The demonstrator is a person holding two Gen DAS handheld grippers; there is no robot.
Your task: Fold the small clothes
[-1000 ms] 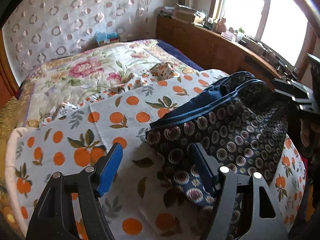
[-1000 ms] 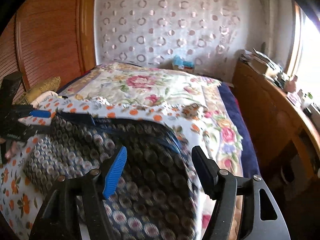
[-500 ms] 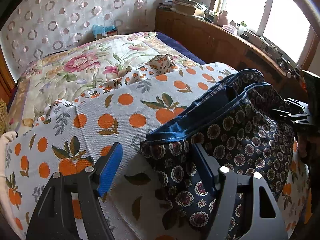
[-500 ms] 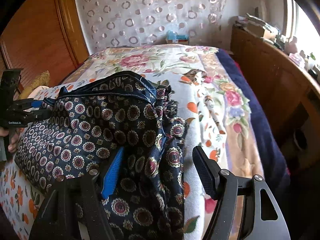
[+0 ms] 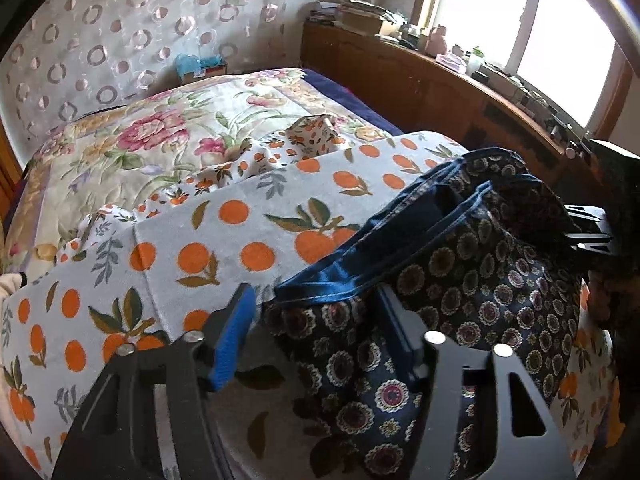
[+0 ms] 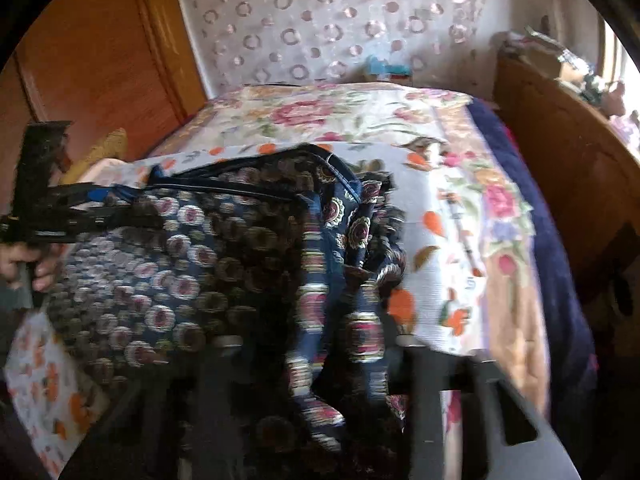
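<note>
A dark navy garment with round floral medallions and a blue waistband (image 5: 472, 264) lies on the orange-print cloth (image 5: 224, 240) on the bed. My left gripper (image 5: 316, 320) is open, its jaws around the near corner of the waistband, the right finger buried in fabric. In the blurred right wrist view the garment (image 6: 208, 256) bunches over my right gripper (image 6: 320, 344); its fingers are hidden by cloth and blur. The left gripper shows at the garment's far left (image 6: 52, 208), the right one at the far right of the left wrist view (image 5: 592, 236).
A floral quilt (image 5: 160, 136) covers the bed behind the cloth. A wooden sideboard (image 5: 440, 84) with clutter runs under the window on the right. A wooden panel (image 6: 100, 60) stands on the left. A tissue box (image 5: 200, 66) sits at the bed's far end.
Both grippers moved in onto the garment. The left gripper's jaws narrowed around the waistband corner. The right gripper pushed under the bunched fabric and is moving fast, blurring the view.
</note>
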